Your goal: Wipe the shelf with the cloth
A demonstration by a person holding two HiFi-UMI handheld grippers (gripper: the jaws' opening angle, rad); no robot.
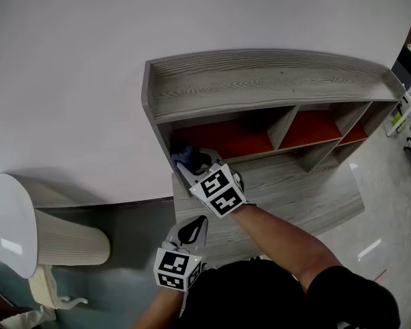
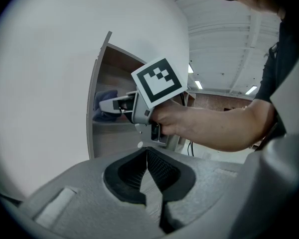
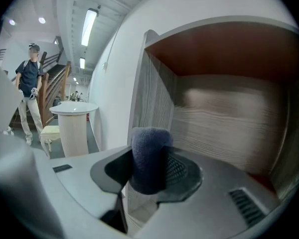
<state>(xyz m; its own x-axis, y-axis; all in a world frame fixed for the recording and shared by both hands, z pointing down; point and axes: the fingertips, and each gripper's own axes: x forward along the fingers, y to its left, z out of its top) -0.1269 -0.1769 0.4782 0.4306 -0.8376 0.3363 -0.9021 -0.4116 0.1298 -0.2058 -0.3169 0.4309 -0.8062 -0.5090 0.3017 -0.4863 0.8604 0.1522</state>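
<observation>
The grey wooden shelf (image 1: 260, 81) stands against the white wall, with red-backed compartments. My right gripper (image 1: 186, 164) reaches into the leftmost compartment, shut on a dark blue cloth (image 1: 182, 154). In the right gripper view the cloth (image 3: 149, 158) bulges up between the jaws, close to the compartment's left wall (image 3: 157, 88). My left gripper (image 1: 197, 225) hangs lower, in front of the shelf's bottom board, shut on nothing. In the left gripper view its pads meet at the tips (image 2: 147, 151). Beyond them are the right gripper (image 2: 105, 105), the cloth (image 2: 106, 95) and the shelf (image 2: 102, 138).
A white round pedestal table (image 1: 14, 225) stands on the floor to the left of the shelf, with a pale chair (image 1: 44, 286) beside it. In the right gripper view a person (image 3: 29, 91) stands far off by a staircase, past that table (image 3: 72, 118).
</observation>
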